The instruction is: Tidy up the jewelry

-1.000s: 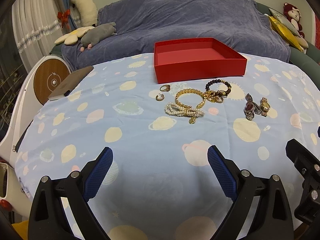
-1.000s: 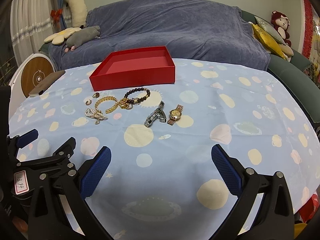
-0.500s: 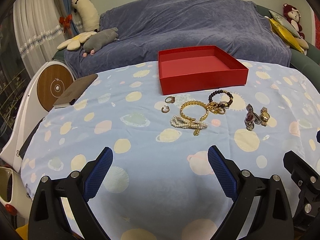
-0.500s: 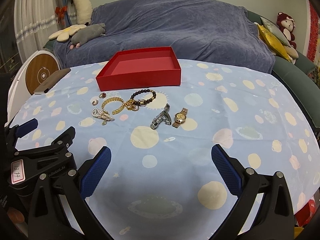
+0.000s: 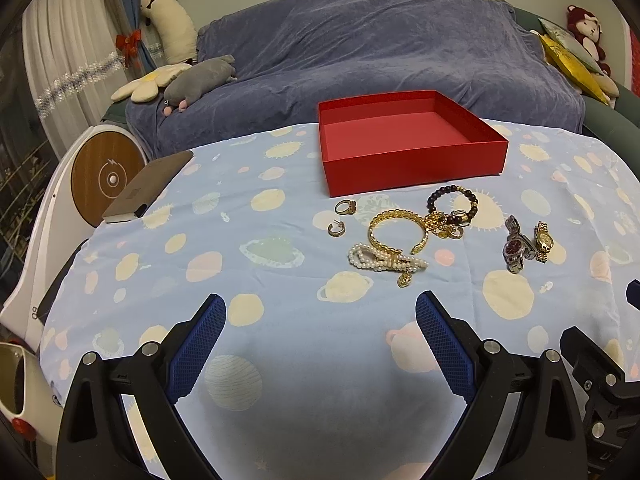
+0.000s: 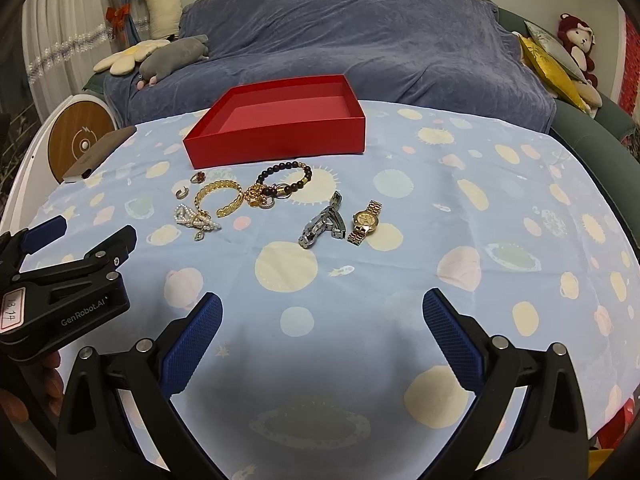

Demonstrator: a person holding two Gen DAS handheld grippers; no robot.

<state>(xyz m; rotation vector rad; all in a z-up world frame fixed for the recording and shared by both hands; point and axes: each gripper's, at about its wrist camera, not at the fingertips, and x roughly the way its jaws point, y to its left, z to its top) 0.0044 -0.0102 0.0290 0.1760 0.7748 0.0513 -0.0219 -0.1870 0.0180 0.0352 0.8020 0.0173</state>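
the left gripper (image 5: 320, 312) and right gripper (image 6: 322, 310) are held wide apart and empty above the tablecloth (image 5: 248, 280), short of the jewelry (image 5: 396, 240) laid before the empty red box (image 5: 408, 160), presumably awaiting sorting.

**Two wrist cameras facing the sofa across the tabletop**

Both are looking forward, low over the tabletop (image 5: 280, 360), with jewelry at middle distance. Both are sharing the red box (image 5: 408, 160) (image 6: 280, 136). The right view is sitting rightward, catching the left gripper (image 6: 80, 236) at its left edge.
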